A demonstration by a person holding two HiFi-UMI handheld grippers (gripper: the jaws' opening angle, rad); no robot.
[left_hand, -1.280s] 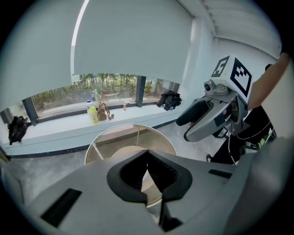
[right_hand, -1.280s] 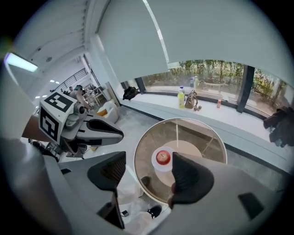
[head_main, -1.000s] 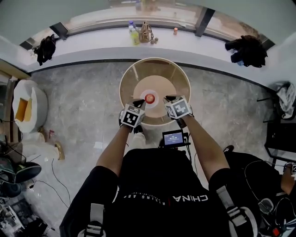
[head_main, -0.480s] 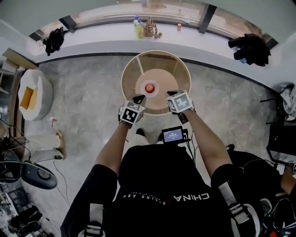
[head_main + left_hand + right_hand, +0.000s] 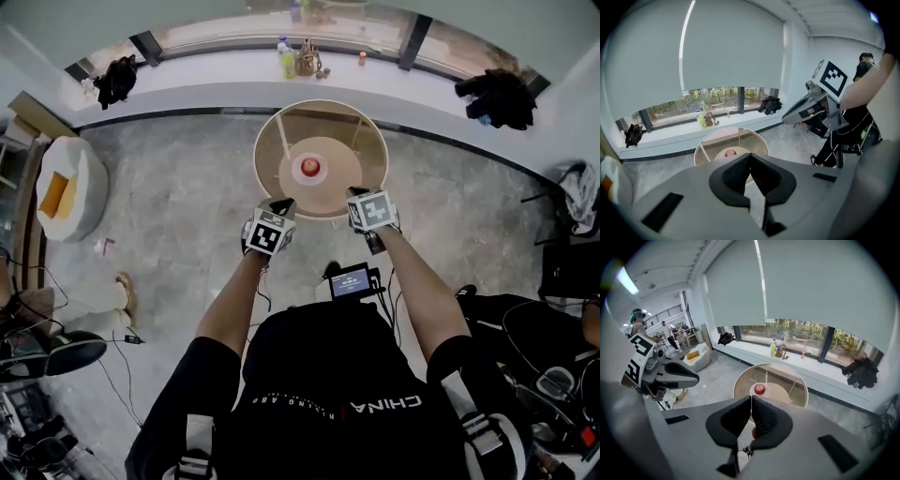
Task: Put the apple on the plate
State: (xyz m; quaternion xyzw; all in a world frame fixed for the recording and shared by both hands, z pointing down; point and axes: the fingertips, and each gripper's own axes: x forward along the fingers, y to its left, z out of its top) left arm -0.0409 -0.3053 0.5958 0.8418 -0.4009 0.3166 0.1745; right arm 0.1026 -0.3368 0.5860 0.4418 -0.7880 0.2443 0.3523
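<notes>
The person wore a black short-sleeved T-shirt (image 5: 319, 366) with white "CHINA" lettering (image 5: 384, 402). On either side of that lettering ran 2 grey straps (image 5: 195, 433). Beyond it sat a small blue-lit screen (image 5: 351, 280). The left hand-held gripper (image 5: 283, 202) and right hand-held gripper (image 5: 357, 193) were grey, each with black pads (image 5: 736, 176) and a black-and-white marker cube (image 5: 265, 235).
</notes>
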